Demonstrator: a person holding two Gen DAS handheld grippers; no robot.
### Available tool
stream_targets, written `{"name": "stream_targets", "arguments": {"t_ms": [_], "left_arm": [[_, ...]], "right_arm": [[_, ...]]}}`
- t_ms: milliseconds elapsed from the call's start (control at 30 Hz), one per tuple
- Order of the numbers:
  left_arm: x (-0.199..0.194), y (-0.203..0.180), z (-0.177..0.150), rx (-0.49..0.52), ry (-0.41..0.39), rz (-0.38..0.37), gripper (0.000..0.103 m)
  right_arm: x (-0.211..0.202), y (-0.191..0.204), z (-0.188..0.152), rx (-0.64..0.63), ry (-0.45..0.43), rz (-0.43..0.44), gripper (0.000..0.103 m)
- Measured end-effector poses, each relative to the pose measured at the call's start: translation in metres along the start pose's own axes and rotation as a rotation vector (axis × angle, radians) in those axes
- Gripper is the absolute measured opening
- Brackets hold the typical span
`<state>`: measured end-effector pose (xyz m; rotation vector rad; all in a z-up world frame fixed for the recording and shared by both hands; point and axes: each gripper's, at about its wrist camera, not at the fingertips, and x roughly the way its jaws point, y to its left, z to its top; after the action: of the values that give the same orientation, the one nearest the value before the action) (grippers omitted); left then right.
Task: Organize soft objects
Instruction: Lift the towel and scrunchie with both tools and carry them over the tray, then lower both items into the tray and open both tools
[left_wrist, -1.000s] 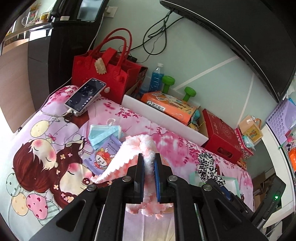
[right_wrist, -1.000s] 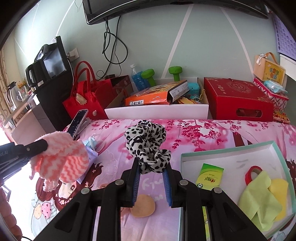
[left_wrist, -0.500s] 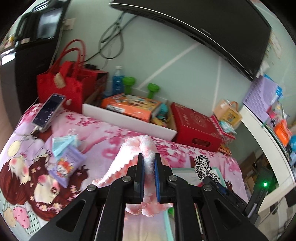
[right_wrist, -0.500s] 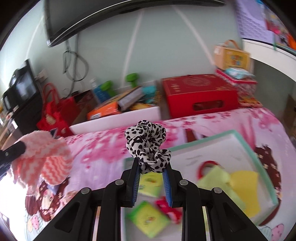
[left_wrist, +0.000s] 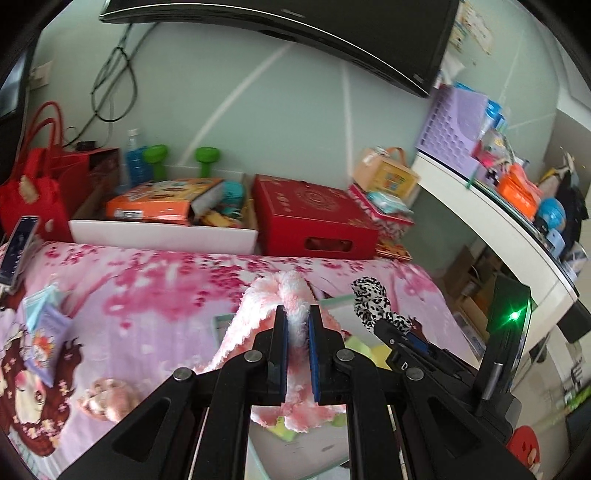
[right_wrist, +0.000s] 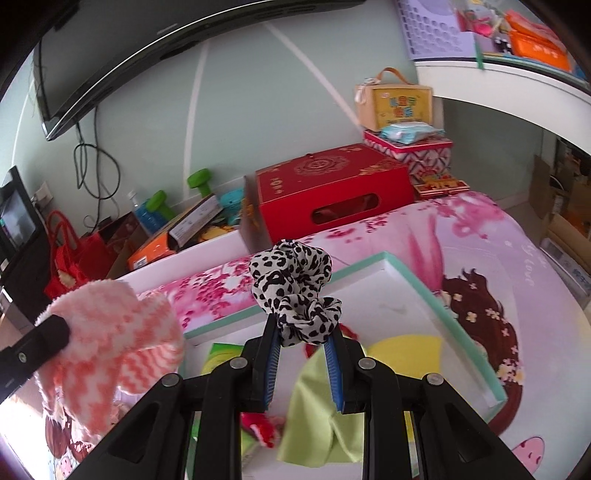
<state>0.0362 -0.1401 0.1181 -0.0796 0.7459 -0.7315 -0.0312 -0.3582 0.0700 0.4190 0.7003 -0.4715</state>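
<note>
Pink-and-white fuzzy cloth (left_wrist: 291, 295) hangs pinched tight in the left tongs (left_wrist: 297, 332). At its 3 o'clock, the leopard-print scrunchie (right_wrist: 295, 291) is clamped in the right tongs (right_wrist: 303, 354), both above the mint-rimmed tray (right_wrist: 461, 321) on the floral bed (left_wrist: 147, 280).

A bed spread with a pink cartoon-print sheet (left_wrist: 155, 295) fills the lower frame. On it lie a shallow mint-rimmed white box (right_wrist: 436, 306) at center right, a purple packet (left_wrist: 46, 343) and a phone (left_wrist: 16, 247) at far left, and a small pink fuzzy item (left_wrist: 107, 397) at lower left
</note>
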Motion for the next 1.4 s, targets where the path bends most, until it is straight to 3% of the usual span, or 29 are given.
{"name": "stream_targets", "arguments": {"t_ms": [167,333,667,1033,1133,1200,1400], "left_arm": [[0.019,-0.015,-0.007,0.013,0.008,-0.063,0.01],[0.042,-0.019,-0.016,0.005,0.02,-0.105,0.01],[0.113,-0.01,-0.059,-0.004,0.238,-0.028,0.01],[0.126,-0.004,-0.07,-0.03,0.304,-0.007,0.01],[0.123,-0.003,-0.065,-0.04,0.311,-0.003,0.017],[0.12,-0.002,-0.062,-0.047,0.313,-0.001,0.032],[0.102,0.003,-0.051,-0.043,0.313,0.054,0.04]], "right_arm": [[0.002,-0.016,-0.001,0.027,0.006,-0.031,0.025],[0.027,-0.022,-0.012,0.019,0.104,-0.081,0.025],[0.049,-0.031,-0.026,0.04,0.206,-0.098,0.025],[0.054,-0.021,-0.027,-0.009,0.252,-0.142,0.028],[0.051,-0.015,-0.025,-0.044,0.263,-0.168,0.031],[0.049,-0.013,-0.024,-0.054,0.267,-0.172,0.037],[0.036,-0.007,-0.019,-0.085,0.276,-0.176,0.04]]}}
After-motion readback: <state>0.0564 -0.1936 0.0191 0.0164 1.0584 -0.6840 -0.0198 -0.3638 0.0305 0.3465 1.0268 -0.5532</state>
